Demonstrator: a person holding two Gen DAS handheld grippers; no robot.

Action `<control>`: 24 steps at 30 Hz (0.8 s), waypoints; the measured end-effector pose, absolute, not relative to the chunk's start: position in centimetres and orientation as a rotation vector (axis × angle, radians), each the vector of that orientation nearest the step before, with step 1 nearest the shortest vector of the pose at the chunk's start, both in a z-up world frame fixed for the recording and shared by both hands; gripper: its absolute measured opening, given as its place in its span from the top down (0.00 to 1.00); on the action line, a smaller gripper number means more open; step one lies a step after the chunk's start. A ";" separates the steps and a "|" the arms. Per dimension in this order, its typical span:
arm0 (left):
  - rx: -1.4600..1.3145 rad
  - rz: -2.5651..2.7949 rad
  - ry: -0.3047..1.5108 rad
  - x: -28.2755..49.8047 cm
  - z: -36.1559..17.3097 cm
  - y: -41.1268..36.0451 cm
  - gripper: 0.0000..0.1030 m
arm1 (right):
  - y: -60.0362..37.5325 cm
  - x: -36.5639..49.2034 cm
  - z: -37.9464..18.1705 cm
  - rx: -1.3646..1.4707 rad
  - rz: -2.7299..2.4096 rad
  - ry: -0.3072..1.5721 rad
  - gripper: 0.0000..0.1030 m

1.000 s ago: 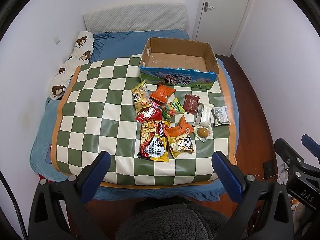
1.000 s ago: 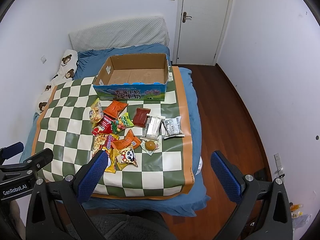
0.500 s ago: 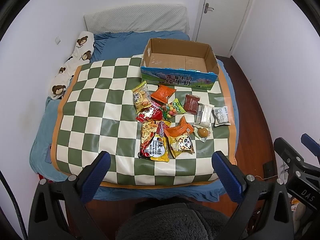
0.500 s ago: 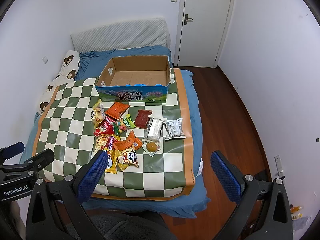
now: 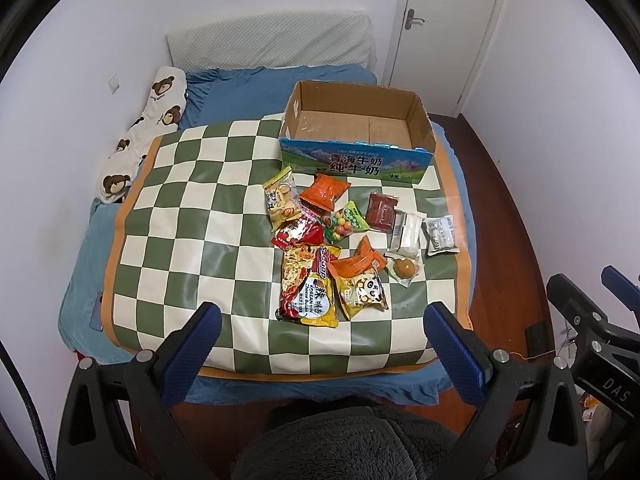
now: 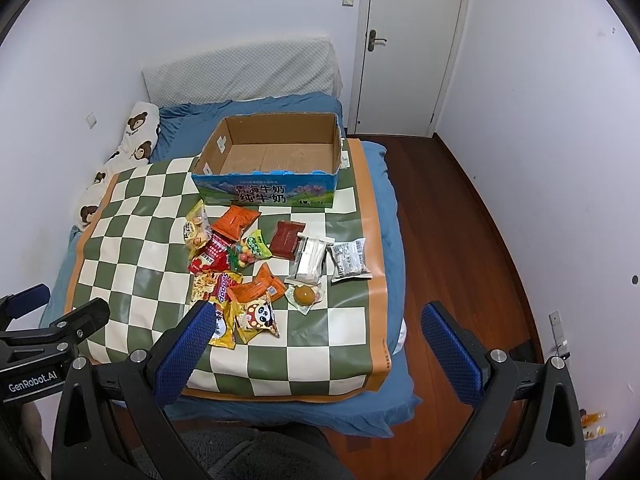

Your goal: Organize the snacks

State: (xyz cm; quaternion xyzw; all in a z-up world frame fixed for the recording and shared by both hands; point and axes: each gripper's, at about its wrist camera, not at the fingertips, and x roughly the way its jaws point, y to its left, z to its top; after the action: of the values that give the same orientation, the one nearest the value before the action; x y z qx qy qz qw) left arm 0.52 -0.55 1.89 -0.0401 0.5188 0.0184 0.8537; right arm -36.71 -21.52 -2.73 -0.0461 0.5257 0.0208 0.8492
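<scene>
Several snack packets lie loose on a green-and-white checked mat [image 5: 192,216] on the bed, among them a noodle packet [image 5: 310,292], a panda packet [image 5: 362,290], an orange bag [image 5: 325,191] and a dark red bar [image 5: 382,213]. Behind them stands an open cardboard box [image 5: 356,160] with nothing inside, also seen as the box [image 6: 276,152] in the right wrist view. My left gripper [image 5: 326,350] hangs open above the bed's near edge. My right gripper [image 6: 320,352] is open too, holding nothing, short of the snack pile [image 6: 256,264].
A bear-print pillow [image 5: 148,128] lies at the left of the blue bed, a padded headboard [image 5: 272,40] behind. A white door [image 6: 412,40] stands at the back right, wooden floor [image 6: 460,240] to the right of the bed. A dark fleece-covered lap [image 5: 352,444] fills the bottom.
Both views have shifted slightly closer to the bed; the snacks and box have not moved. Both grippers stay open.
</scene>
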 end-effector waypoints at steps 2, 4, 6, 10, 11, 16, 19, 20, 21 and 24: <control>-0.085 0.037 1.090 0.8 1.9 -0.6 0.00 | -21.5 -36.7 -2.6 -0.097 0.044 1.107 0.00; -0.084 0.036 1.090 0.6 1.8 -0.5 0.00 | -21.5 -36.6 -2.6 -0.096 0.043 1.106 0.00; -0.085 0.036 1.086 0.6 1.8 -0.5 0.00 | -21.5 -36.7 -2.5 -0.095 0.044 1.105 0.00; -0.079 0.031 1.080 1.0 1.9 -0.7 0.00 | -21.6 -36.5 -2.4 -0.091 0.041 1.100 0.00; -0.080 0.030 1.079 1.0 1.9 -0.7 0.00 | -21.6 -36.5 -2.4 -0.092 0.040 1.099 0.00; -0.077 0.029 1.077 1.0 1.9 -0.7 0.00 | -21.7 -36.3 -2.5 -0.093 0.039 1.099 0.00; -0.074 0.029 1.073 1.4 1.9 -0.8 0.00 | -21.7 -36.5 -2.5 -0.092 0.040 1.097 0.00; -0.073 0.030 1.072 1.6 1.8 -0.8 0.00 | -21.6 -36.5 -2.5 -0.094 0.038 1.097 0.00; -0.074 0.029 1.070 1.3 1.7 -0.8 0.00 | -21.6 -36.3 -2.5 -0.094 0.039 1.096 0.00; -0.079 0.028 1.074 1.3 1.6 -0.7 0.00 | -21.7 -36.4 -2.7 -0.092 0.040 1.099 0.00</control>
State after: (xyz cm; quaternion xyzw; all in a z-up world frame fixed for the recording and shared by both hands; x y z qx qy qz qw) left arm 1.28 -0.70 1.57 -0.0374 0.5112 0.0132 0.8585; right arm -36.41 -21.67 -2.70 -0.0435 0.5219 0.0190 0.8517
